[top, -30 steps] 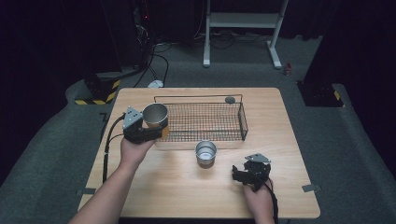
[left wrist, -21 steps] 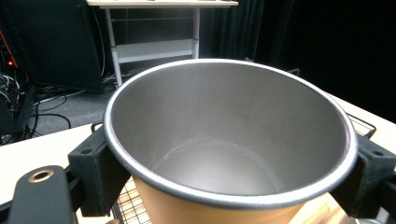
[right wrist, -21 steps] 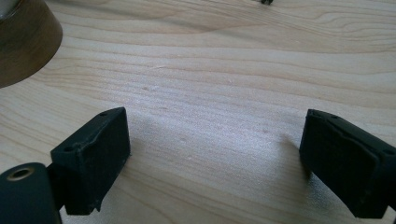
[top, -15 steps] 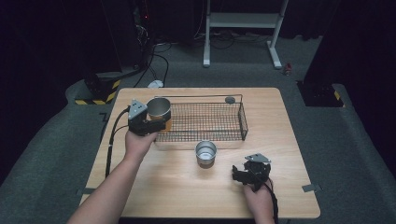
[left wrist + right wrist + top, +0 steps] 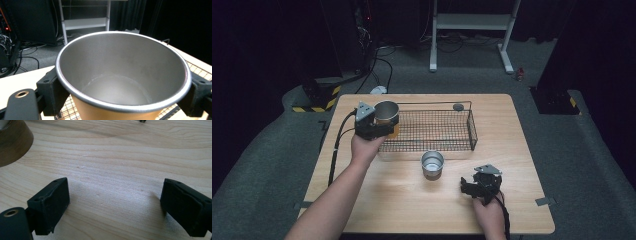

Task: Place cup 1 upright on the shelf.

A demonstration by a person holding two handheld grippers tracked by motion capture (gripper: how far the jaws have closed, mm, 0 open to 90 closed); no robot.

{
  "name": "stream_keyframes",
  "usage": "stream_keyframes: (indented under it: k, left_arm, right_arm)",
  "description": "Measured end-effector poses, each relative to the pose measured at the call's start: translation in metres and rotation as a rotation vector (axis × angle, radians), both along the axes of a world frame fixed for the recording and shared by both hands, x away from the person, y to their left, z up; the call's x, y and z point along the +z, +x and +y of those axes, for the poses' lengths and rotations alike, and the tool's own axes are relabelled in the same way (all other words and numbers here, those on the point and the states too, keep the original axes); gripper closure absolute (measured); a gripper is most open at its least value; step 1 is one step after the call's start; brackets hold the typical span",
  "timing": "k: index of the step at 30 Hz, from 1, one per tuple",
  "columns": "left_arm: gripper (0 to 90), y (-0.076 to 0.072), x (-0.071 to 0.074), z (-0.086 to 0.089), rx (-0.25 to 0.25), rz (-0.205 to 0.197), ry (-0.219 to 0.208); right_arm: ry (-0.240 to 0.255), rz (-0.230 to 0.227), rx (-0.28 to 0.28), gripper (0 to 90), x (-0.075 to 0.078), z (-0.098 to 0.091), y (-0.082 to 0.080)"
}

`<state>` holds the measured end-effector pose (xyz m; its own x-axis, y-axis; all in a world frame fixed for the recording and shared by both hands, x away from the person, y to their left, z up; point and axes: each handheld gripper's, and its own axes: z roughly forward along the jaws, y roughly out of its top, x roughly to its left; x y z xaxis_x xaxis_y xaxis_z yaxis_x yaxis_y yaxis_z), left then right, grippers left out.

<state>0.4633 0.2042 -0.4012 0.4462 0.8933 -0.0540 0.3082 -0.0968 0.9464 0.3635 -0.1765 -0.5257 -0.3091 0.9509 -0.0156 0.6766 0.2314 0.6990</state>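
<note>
Gripping a cup (image 5: 386, 112) at the basket (image 5: 432, 131) corner, the left gripper (image 5: 377, 126) is best kept level. The right gripper (image 5: 479, 186) is held wide and empty on the table (image 5: 522, 150).

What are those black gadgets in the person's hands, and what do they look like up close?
They are hand-held grippers. The left gripper and right gripper are both black and blocky, each ending in two thick rectangular jaws with small screw holes. Each carries a grey three-cornered plate on top and trails a black cable back along the forearm. A brass-coloured ring sits at the base of each gripper. The forearms are bare, with no sleeves.
</note>
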Motion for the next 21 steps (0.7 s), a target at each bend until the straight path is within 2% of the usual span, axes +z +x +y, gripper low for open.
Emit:
stream_keyframes:
  k: [8, 21]
  left_arm:
    - [13.6, 0.009, -0.009, -0.005, 0.008, 0.012, -0.006]
    - [13.6, 0.020, -0.023, -0.014, 0.010, 0.033, 0.028]
  right_arm:
    - [0.002, 0.002, -0.002, 8.4, 0.000, 0.000, 0.000]
    - [0.000, -0.002, 0.009, 8.5, 0.000, 0.000, 0.000]
